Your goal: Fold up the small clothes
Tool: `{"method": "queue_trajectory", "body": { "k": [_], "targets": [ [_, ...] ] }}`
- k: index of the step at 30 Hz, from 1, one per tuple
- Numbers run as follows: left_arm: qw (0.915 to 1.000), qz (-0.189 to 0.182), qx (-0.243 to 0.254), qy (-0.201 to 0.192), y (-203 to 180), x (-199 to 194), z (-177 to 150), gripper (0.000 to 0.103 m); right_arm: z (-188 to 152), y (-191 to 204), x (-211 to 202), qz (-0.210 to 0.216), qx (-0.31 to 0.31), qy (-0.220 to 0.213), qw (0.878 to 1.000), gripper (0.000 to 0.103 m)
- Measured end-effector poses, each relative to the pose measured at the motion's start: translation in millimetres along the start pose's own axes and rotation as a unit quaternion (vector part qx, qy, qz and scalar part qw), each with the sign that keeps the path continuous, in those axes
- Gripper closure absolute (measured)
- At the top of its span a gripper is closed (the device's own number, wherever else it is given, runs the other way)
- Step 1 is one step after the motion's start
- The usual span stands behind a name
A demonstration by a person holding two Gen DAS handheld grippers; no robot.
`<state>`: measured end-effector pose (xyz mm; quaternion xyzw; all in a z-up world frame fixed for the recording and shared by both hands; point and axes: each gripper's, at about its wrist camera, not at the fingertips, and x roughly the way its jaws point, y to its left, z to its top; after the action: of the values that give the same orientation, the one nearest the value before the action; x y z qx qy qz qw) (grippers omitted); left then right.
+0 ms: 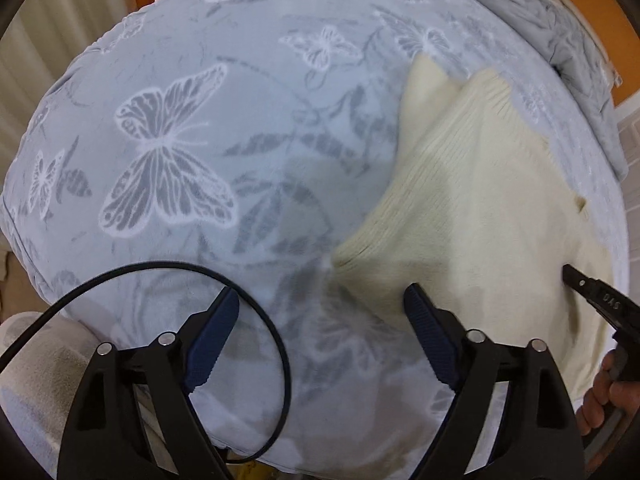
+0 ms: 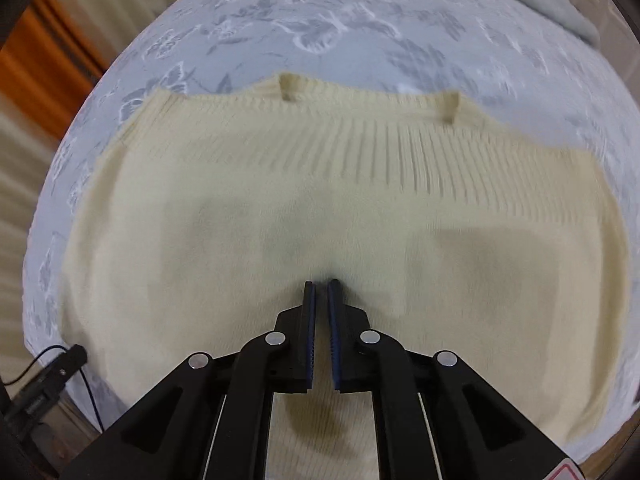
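Cream knit, that's the sweater (image 2: 320, 208), spread flat on the blanket (image 1: 200, 80), a pale blue-grey one printed with butterflies. From the right wrist camera the garment fills most of the view, its ribbed band running across the far edge with two small notches in it, blanket showing beyond and to the left. The right gripper (image 2: 321, 286) points down over the middle of the knit, jaws all but closed with just a sliver between the blue pads, and no fabric caught in that gap as far as the blurred picture shows. Over on the left wrist camera, the left gripper (image 1: 322, 304) stands wide open above the blanket, nothing between its fingers; the right finger's tip overlaps the sweater's near-left corner, whether touching I cannot tell. The sweater lies to the right of it, one ribbed corner pointing left. A black cable (image 1: 256, 304) loops around the left finger. At the right edge a hand (image 1: 608, 396) grips the other tool.
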<state>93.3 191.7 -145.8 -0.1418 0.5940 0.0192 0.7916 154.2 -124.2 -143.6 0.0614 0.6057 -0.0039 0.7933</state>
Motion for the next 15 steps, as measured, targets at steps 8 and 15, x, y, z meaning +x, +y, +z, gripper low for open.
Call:
{"method": "queue_trajectory", "body": {
  "k": [8, 15],
  "targets": [
    [0.9916, -0.066, 0.078, -0.08, -74.2, -27.0, 79.2, 0.01, 13.4, -161.3, -59.8, -0.103, 0.143, -0.096, 0.98, 0.045],
    [0.996, -0.021, 0.086, 0.001, -108.3, 58.5, 117.2, 0.063, 14.9, -240.0, -14.8, -0.047, 0.208, -0.026, 0.977, 0.096]
  ]
}}
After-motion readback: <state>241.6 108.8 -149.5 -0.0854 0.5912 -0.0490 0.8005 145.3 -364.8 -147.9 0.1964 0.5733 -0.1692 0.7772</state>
